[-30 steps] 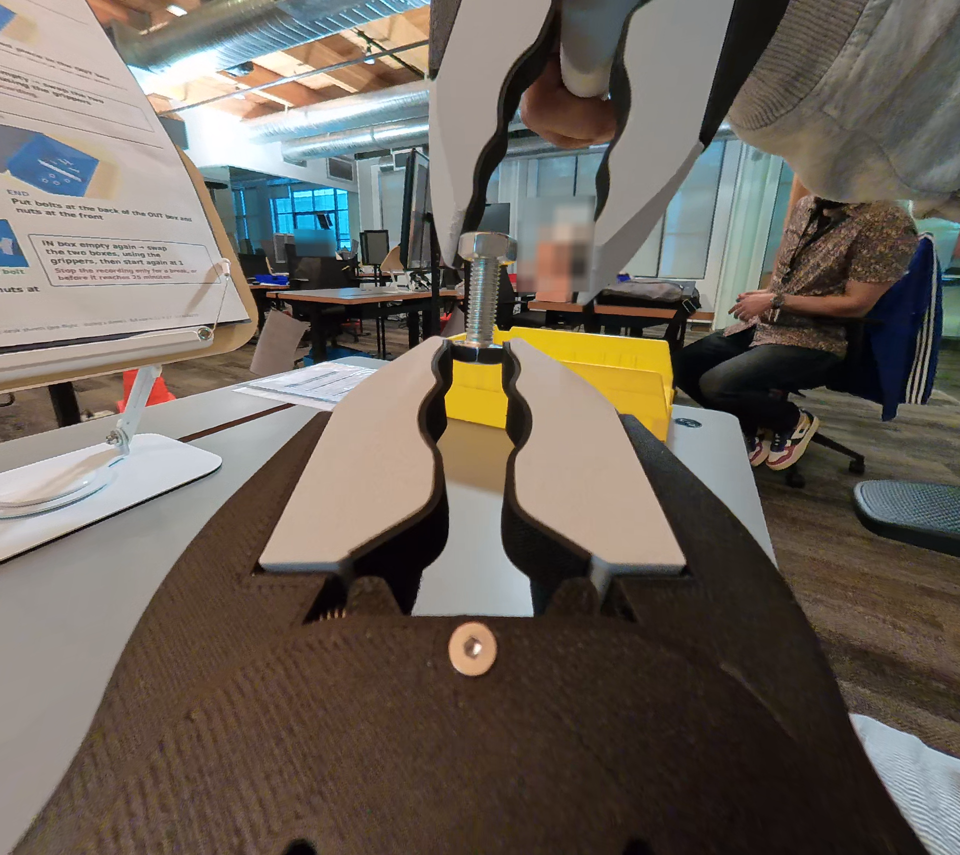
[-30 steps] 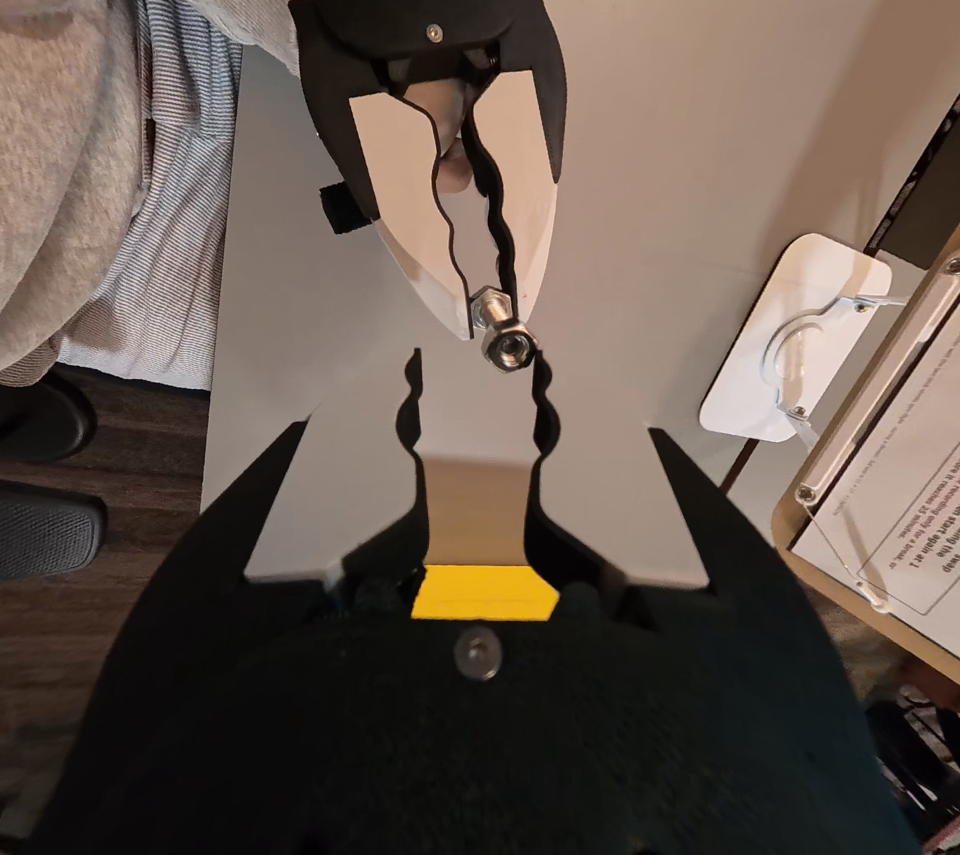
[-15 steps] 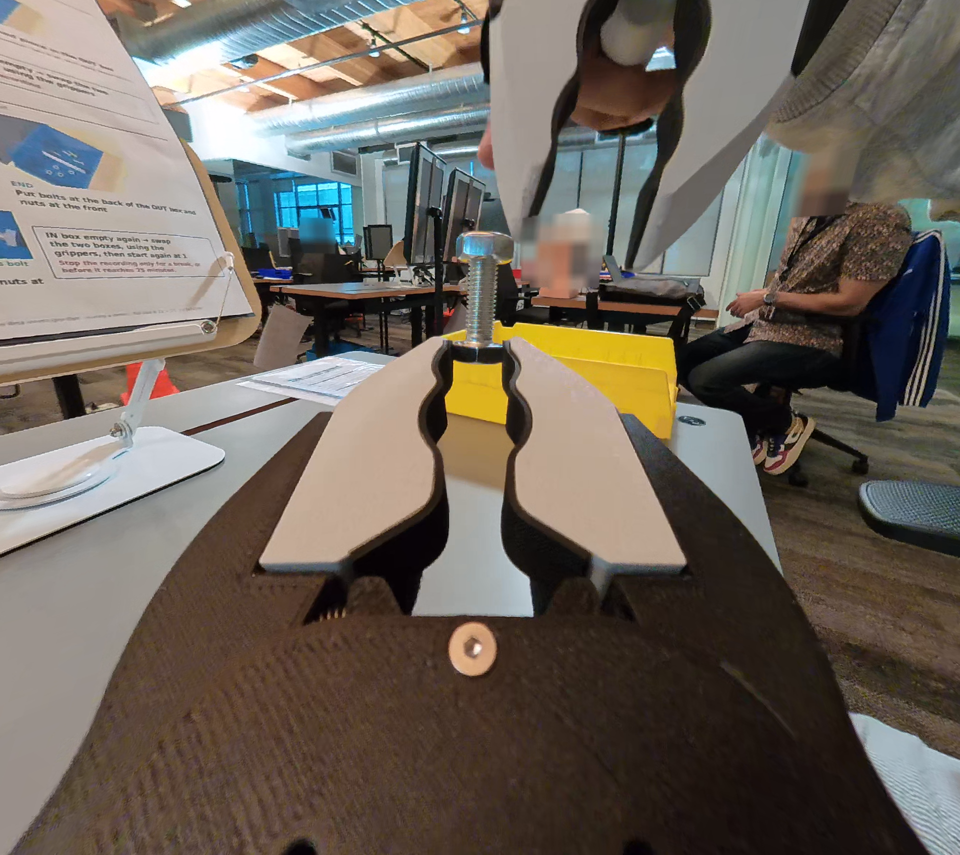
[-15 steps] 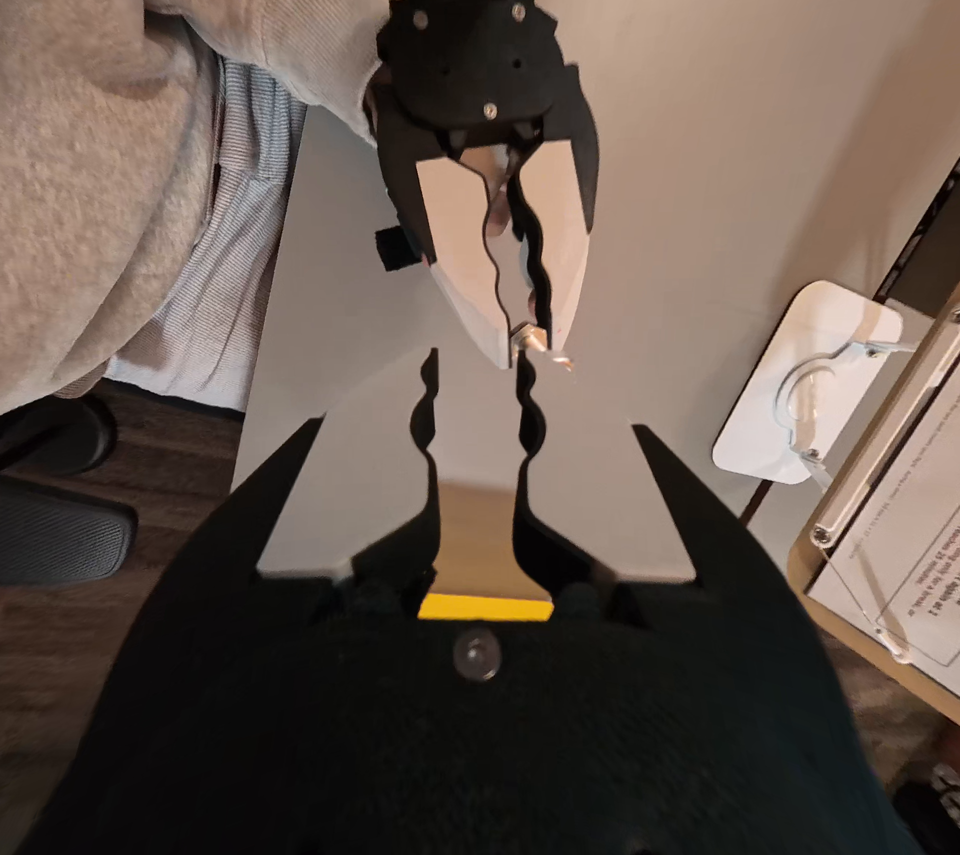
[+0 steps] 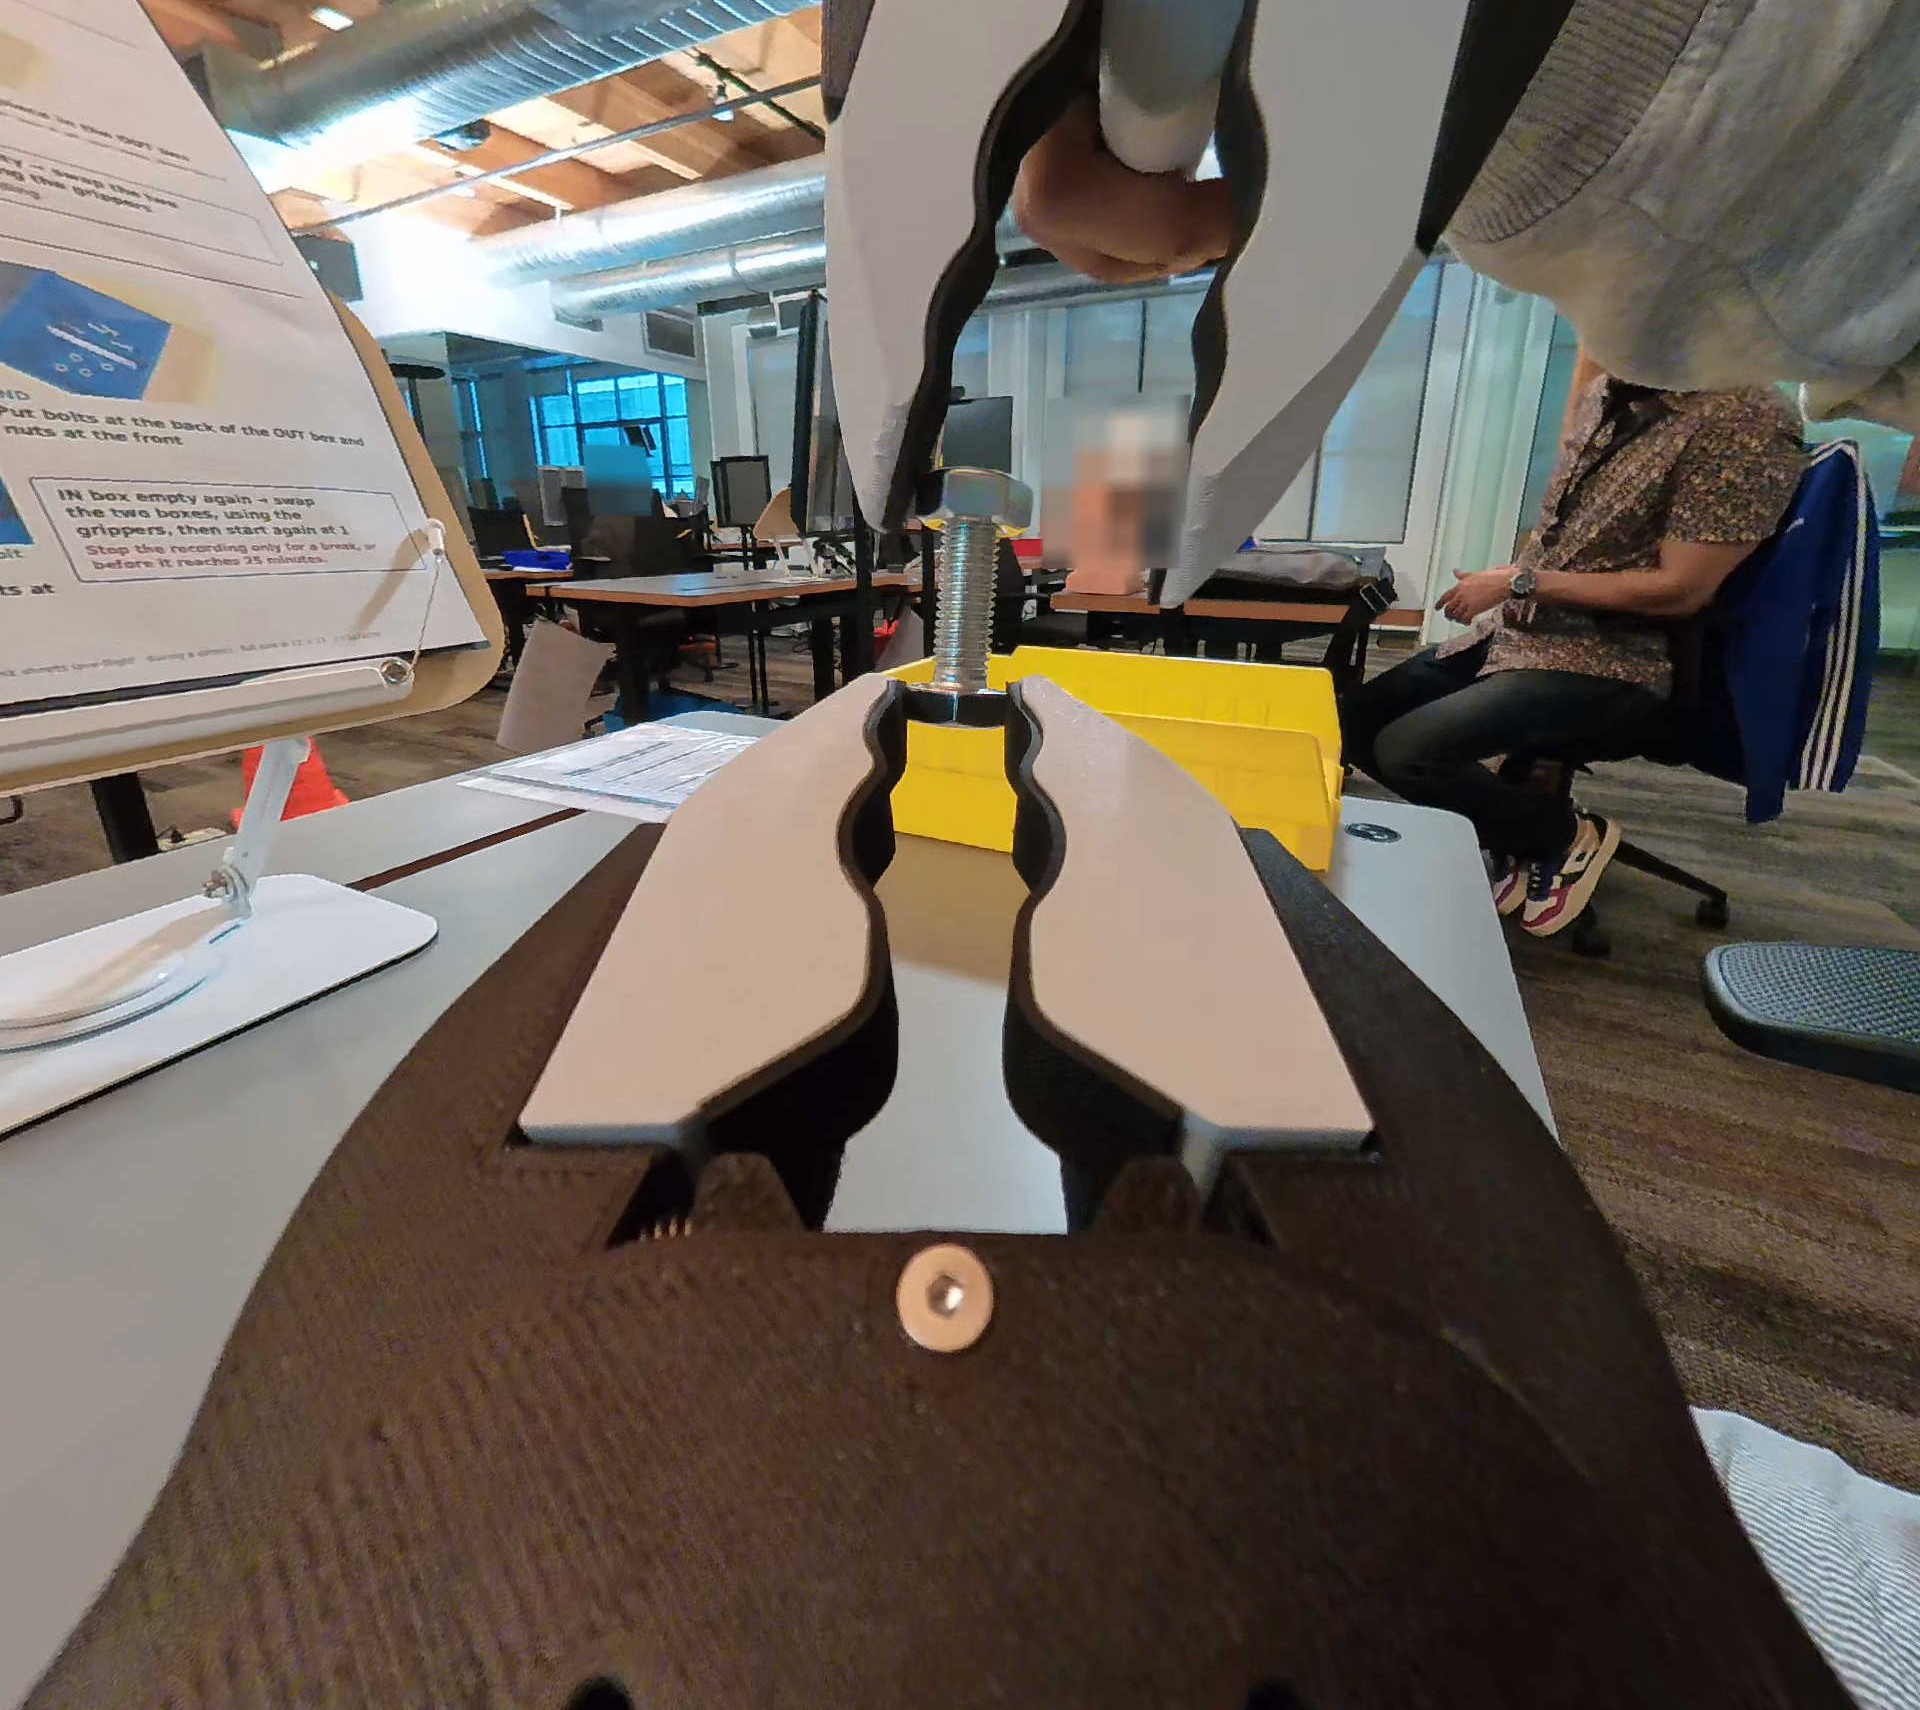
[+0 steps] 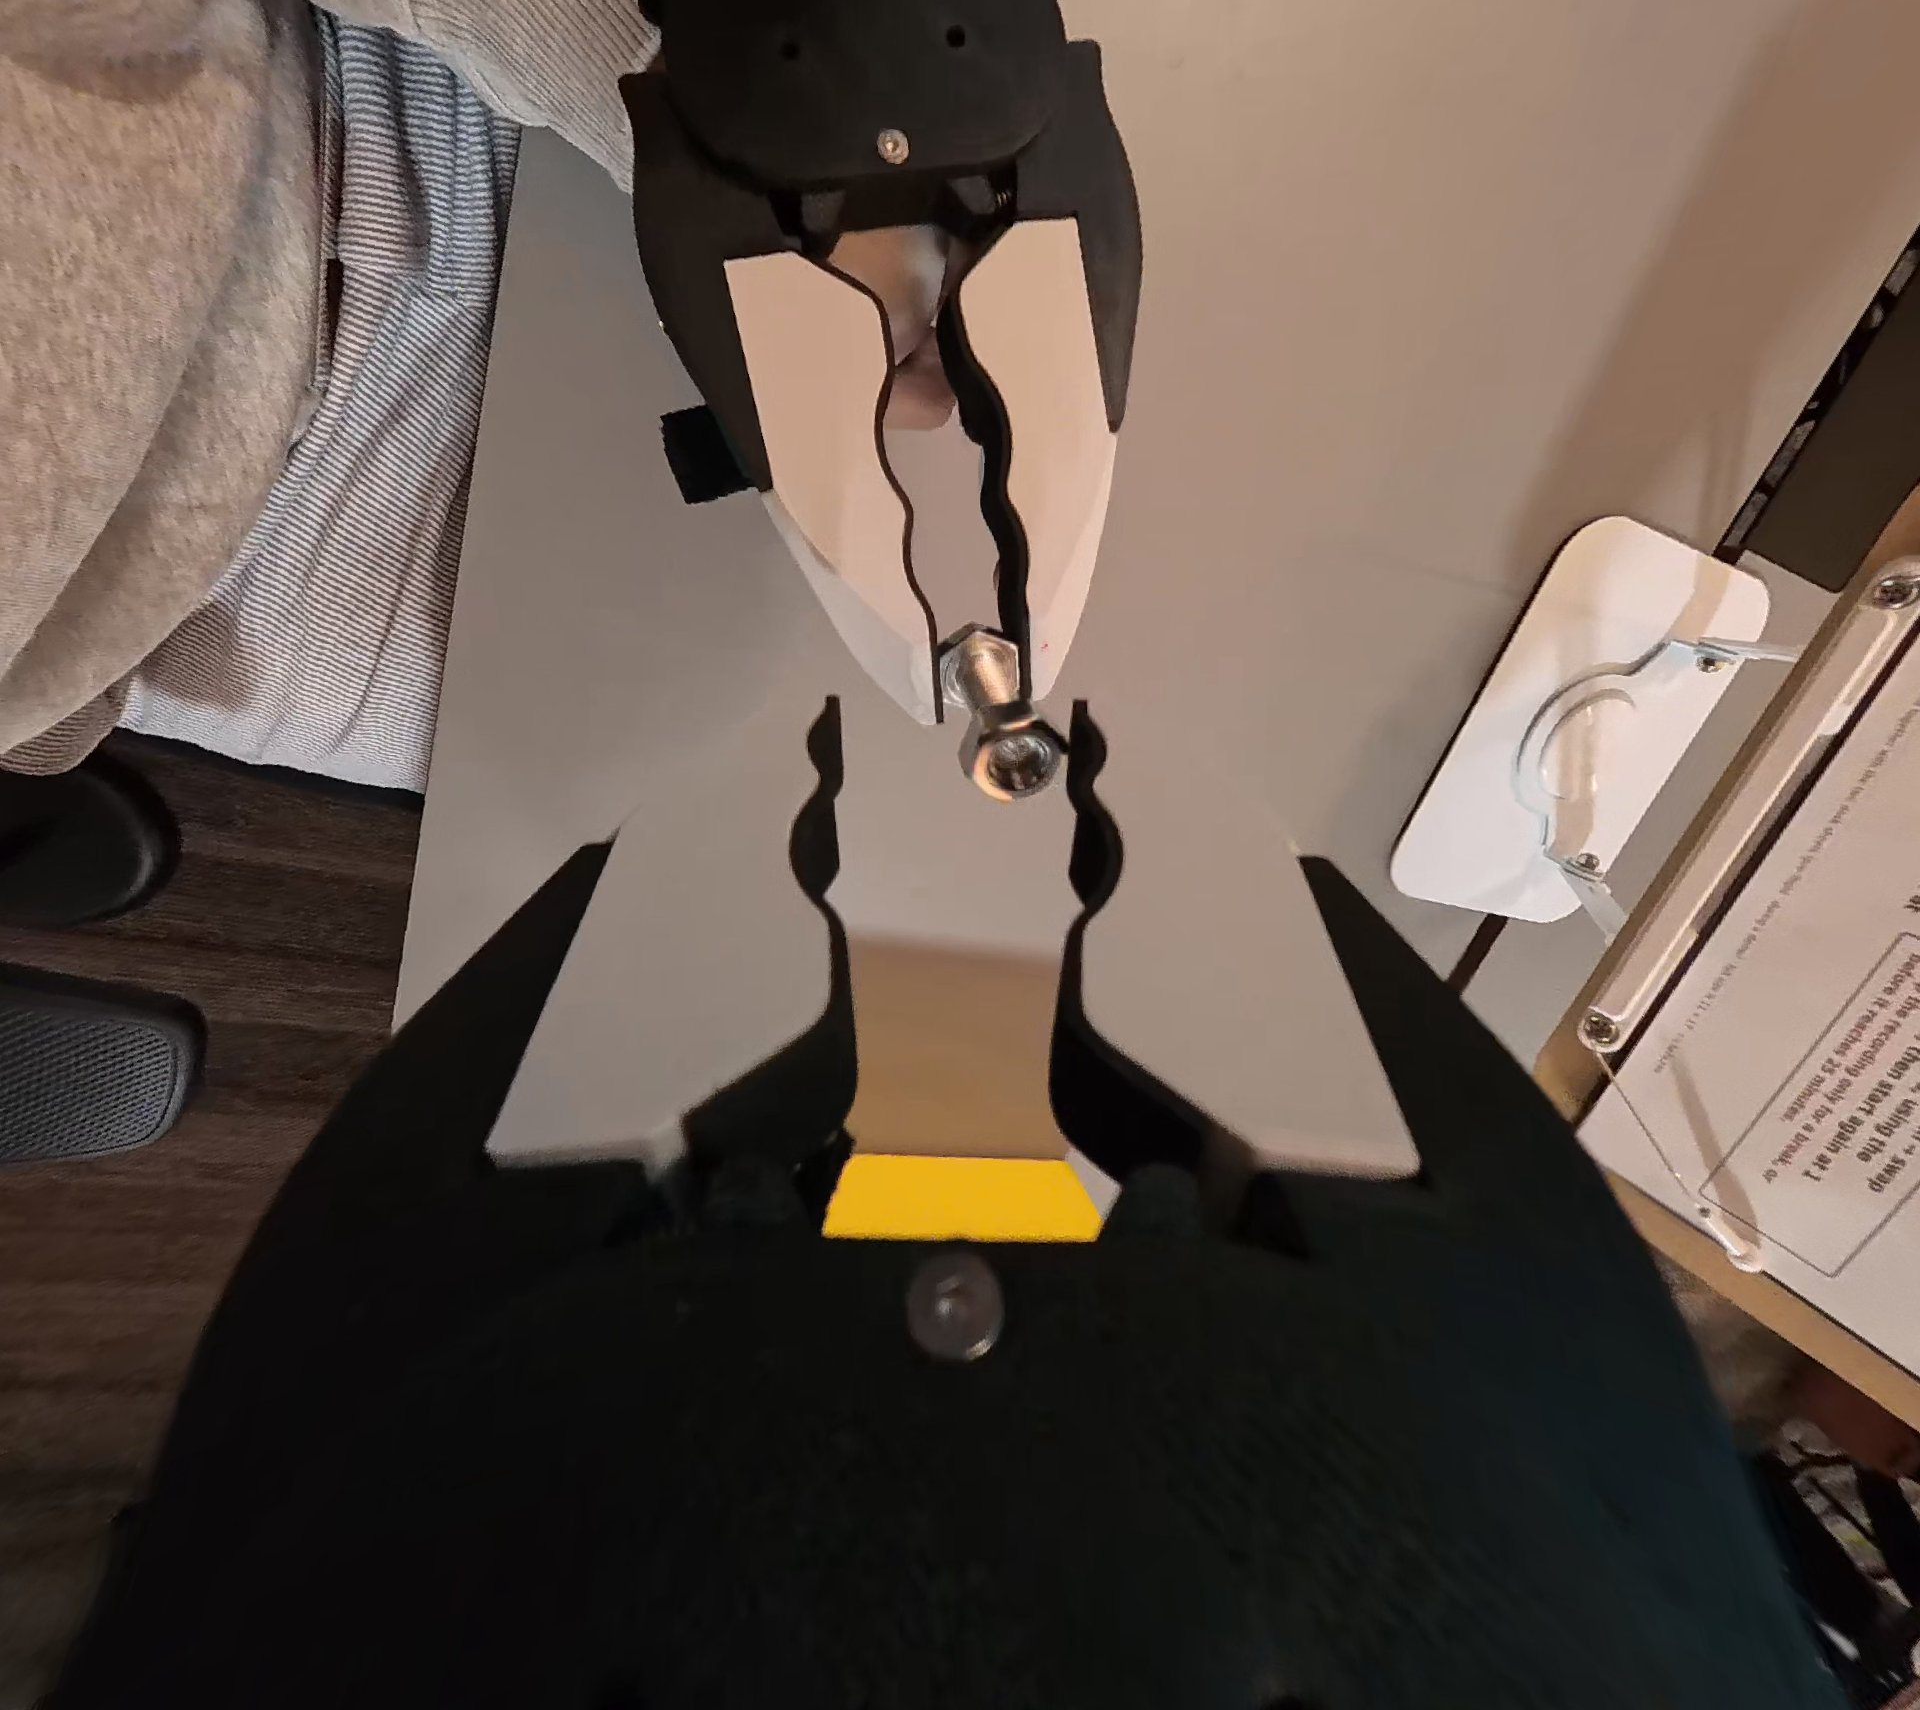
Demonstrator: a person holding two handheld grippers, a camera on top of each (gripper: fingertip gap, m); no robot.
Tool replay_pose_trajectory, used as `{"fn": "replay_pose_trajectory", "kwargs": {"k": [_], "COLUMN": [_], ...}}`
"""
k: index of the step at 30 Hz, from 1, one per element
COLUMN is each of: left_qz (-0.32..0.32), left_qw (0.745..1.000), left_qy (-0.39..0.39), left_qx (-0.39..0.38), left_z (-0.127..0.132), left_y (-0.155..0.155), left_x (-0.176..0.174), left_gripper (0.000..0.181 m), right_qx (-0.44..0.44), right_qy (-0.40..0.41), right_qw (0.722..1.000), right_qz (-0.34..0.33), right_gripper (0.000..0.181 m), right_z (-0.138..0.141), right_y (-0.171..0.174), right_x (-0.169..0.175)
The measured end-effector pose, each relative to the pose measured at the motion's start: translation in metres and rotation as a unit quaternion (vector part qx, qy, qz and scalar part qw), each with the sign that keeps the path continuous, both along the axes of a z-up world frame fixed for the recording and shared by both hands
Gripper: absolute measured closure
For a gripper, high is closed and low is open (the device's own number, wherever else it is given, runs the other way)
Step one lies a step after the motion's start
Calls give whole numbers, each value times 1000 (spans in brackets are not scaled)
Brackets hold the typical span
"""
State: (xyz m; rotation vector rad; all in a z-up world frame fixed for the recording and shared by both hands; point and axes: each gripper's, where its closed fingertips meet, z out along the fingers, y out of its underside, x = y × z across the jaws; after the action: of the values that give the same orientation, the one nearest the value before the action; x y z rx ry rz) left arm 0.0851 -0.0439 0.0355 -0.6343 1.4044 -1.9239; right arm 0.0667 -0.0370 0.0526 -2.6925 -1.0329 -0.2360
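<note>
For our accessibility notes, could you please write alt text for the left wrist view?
The left gripper is shut on a nut threaded on an upright bolt, whose hex head sits between the open fingers of the right gripper above. A yellow bin stands behind on the grey table.

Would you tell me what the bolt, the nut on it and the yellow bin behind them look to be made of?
The bolt looks like bright plated steel: silvery, shiny, with crisp threads and a hex head. The nut, clamped in the left gripper, looks like the same metal, though mostly hidden there. The yellow bin seems moulded plastic: uniform opaque colour, thin smooth walls, slight gloss.
</note>
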Motion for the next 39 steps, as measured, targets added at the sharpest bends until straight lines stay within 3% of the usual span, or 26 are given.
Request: {"fn": "replay_pose_trajectory", "kwargs": {"k": [1,22,39], "left_qz": [1,7,19], "left_qw": [1000,1000,1000], "left_qy": [0,2,8], "left_qx": [-1,-20,-15], "left_z": [0,3,0], "left_y": [1,7,9], "left_x": [0,1,4], "left_gripper": [161,162,162], "right_qx": [-3,-20,-25], "right_qy": [0,-6,10], "right_qw": [1000,999,1000], "right_qz": [-4,-25,2], "right_gripper": [139,141,147], "right_z": [0,-4,-4], "right_y": [-1,-13,-9], "right_x": [2,11,-11]}}
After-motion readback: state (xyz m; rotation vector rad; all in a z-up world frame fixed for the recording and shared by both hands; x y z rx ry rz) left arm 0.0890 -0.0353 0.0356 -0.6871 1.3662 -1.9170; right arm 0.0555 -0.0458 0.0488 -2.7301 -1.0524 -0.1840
